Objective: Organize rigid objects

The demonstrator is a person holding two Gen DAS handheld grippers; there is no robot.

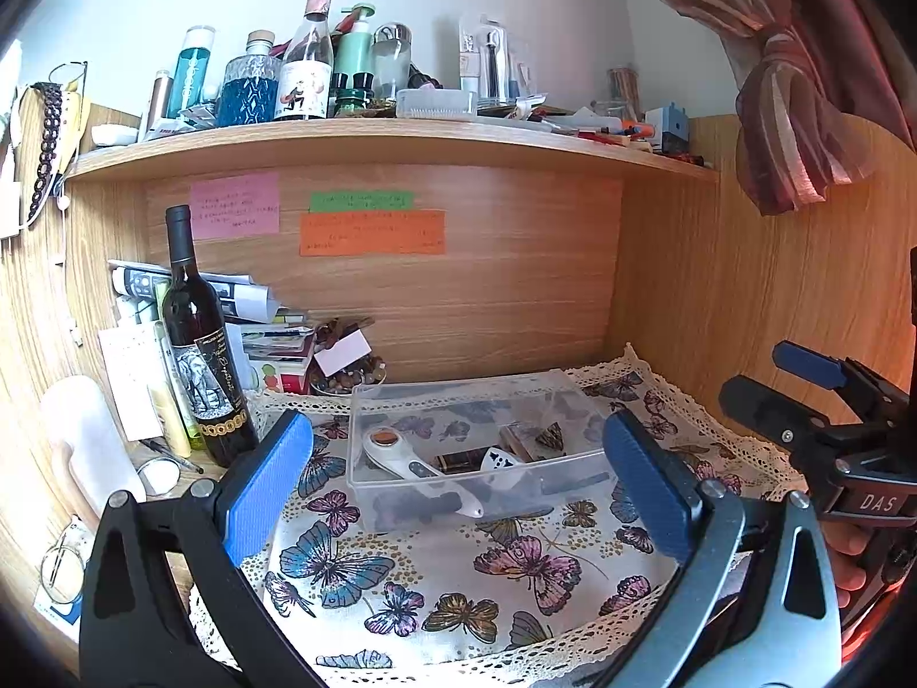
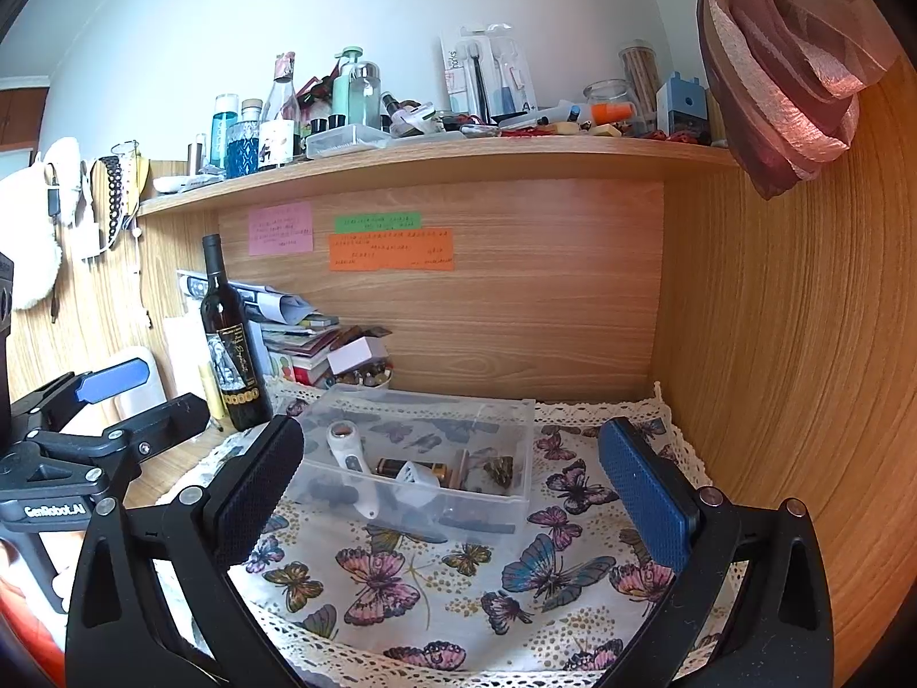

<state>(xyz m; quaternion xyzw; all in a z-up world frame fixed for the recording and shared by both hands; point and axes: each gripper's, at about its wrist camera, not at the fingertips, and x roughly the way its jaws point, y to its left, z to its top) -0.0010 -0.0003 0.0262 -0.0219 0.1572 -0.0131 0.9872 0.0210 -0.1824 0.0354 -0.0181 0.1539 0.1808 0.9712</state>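
Note:
A clear plastic box (image 1: 567,401) stands on the butterfly cloth (image 1: 435,579) in the desk alcove. Inside lie a white rotary cutter (image 1: 401,453), a dark cylinder (image 1: 461,460), a white patterned piece (image 1: 501,461) and small brown items. The box also shows in the right wrist view (image 2: 504,418), with the cutter (image 2: 349,453). My left gripper (image 1: 458,487) is open and empty, held in front of the box. My right gripper (image 2: 453,493) is open and empty, also in front of the box. Each gripper shows at the edge of the other's view.
A dark wine bottle (image 1: 198,344) stands left of the box beside stacked papers and books (image 1: 258,332). A small bowl of beads (image 1: 349,381) sits behind the box. The shelf above (image 1: 401,137) holds bottles and clutter. Wood panels close the back and right. A tied curtain (image 1: 802,114) hangs at the right.

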